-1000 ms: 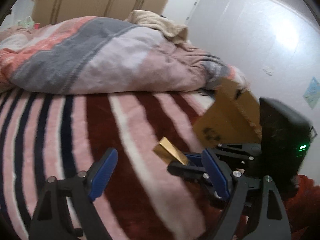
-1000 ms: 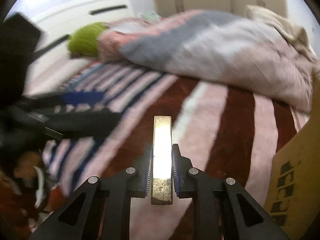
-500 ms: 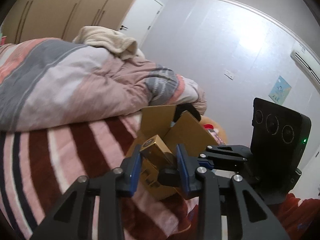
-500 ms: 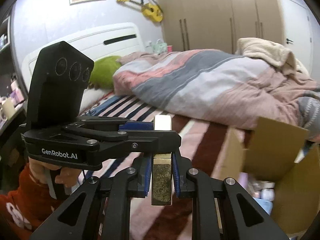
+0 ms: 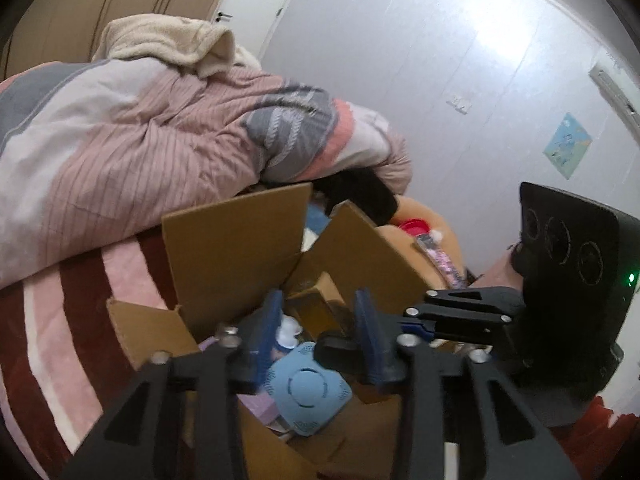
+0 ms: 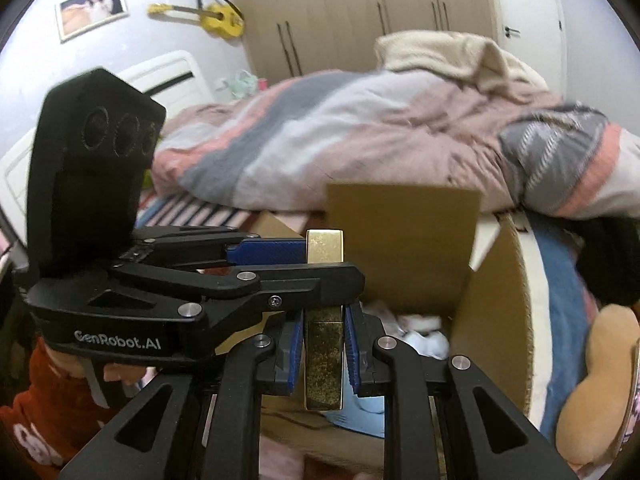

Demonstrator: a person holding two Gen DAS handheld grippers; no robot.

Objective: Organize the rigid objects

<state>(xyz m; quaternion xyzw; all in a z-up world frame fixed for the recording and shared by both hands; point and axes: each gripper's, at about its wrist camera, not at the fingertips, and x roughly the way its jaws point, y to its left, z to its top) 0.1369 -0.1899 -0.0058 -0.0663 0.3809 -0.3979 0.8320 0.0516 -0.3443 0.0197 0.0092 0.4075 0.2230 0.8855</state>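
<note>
My right gripper [image 6: 324,344] is clamped on the gold bar [image 6: 323,354] — both blue pads press flat against its long sides, and the bar stands on edge between them, running straight out past my fingertips. Across it, just ahead of those fingertips, lies my left gripper [image 6: 280,264], reaching in from the left; its far blue pad [image 6: 266,251] ends right at the bar's outer end, though I cannot tell whether it touches.

From my left wrist, the two blue fingers [image 5: 264,334] stand apart, having just been opening. The gold bar [image 5: 316,304] shows blurred in the gap between them, and neither pad seems to press on it. My right gripper's body [image 5: 464,316] comes in from the right, just beyond my right-hand finger.

Below and beyond both sets of fingers sits the open cardboard box [image 5: 236,248], its flaps up. Inside it, under my left fingers, lies a pale blue round-cornered object [image 5: 308,392] with small white things beside it. Beyond the box, a pink and grey quilt [image 5: 132,140] is heaped on the striped bed.
</note>
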